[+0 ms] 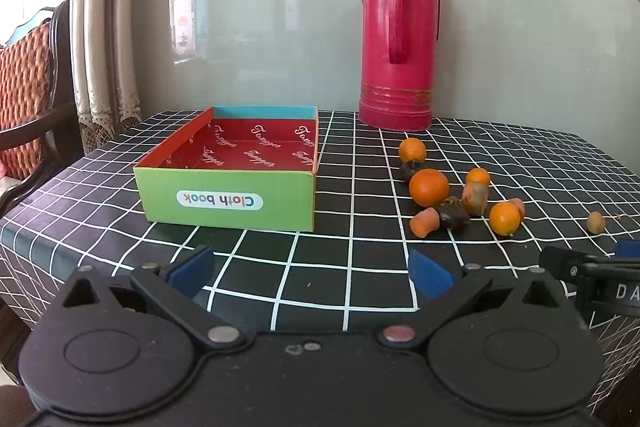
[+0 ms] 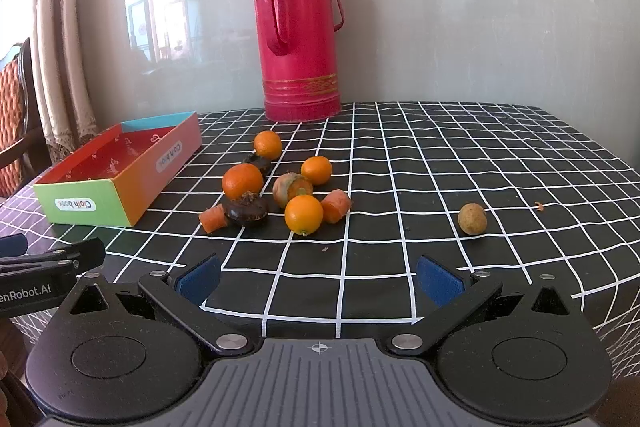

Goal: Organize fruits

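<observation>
Left wrist view: the left gripper [image 1: 311, 273] is held spread and empty above the checked tablecloth [image 1: 280, 267]. The open box [image 1: 228, 201] stands ahead with nothing in it; the fruits [image 1: 429, 187] lie clustered to its right, apart from it, before a red flask [image 1: 396, 39].

Right wrist view: the right gripper [image 2: 319, 279] is likewise spread, holding nothing. The nearest orange [image 2: 304, 215] lies ahead; one brownish fruit [image 2: 472, 219] sits well apart, rightward.

Sorting is judged not yet begun. An advance and closure on one fruit is called for next.
</observation>
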`<state>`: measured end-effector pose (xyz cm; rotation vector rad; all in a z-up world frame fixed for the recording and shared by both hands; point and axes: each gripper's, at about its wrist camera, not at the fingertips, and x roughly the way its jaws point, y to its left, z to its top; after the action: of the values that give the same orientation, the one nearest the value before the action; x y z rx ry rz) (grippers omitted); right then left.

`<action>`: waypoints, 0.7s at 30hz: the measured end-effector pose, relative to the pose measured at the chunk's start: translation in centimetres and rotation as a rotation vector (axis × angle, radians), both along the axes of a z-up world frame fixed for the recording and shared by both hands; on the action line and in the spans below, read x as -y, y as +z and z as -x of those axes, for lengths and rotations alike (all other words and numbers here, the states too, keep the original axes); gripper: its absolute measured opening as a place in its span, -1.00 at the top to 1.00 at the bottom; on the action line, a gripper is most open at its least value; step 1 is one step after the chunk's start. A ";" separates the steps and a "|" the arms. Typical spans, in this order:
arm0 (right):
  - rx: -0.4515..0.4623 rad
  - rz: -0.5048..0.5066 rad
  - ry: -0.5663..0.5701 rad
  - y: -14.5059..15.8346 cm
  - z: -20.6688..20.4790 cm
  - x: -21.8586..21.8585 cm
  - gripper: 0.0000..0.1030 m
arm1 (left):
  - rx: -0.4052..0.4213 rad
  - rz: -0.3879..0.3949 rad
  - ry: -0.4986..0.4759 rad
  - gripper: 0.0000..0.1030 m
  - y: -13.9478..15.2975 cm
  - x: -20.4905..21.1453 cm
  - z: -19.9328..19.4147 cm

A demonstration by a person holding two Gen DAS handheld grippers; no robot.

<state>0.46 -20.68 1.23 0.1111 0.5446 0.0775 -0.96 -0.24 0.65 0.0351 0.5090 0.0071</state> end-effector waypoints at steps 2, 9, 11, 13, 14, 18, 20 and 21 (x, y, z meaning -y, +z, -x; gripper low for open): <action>0.002 -0.001 -0.001 0.0 0.1 0.0 -1.00 | 0.004 0.006 -0.003 -0.89 0.0 0.0 0.0; 0.000 -0.002 -0.004 0.0 0.2 0.1 -1.00 | 0.013 0.011 -0.004 -0.89 0.0 -0.1 0.0; 0.001 -0.003 -0.005 0.0 0.2 0.1 -1.00 | 0.015 0.011 -0.005 -0.89 0.0 -0.1 0.0; 0.005 -0.004 -0.006 0.0 0.3 0.2 -1.00 | 0.019 0.011 -0.008 -0.89 0.0 -0.1 0.0; 0.008 -0.005 -0.008 0.1 0.3 0.2 -1.00 | 0.027 0.012 -0.011 -0.89 0.0 -0.1 0.1; 0.017 -0.016 -0.020 0.3 0.5 0.5 -1.00 | 0.044 0.006 -0.023 -0.89 0.1 0.2 0.2; 0.024 -0.024 -0.030 0.5 0.6 0.8 -1.00 | 0.047 0.008 -0.037 -0.89 0.1 0.4 0.2; 0.028 -0.027 -0.038 0.6 0.7 1.0 -1.00 | 0.050 0.006 -0.047 -0.89 0.1 0.5 0.2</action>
<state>-0.25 -21.69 1.79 0.1464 0.5139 0.0497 -1.18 -0.76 0.75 0.0405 0.4581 -0.0392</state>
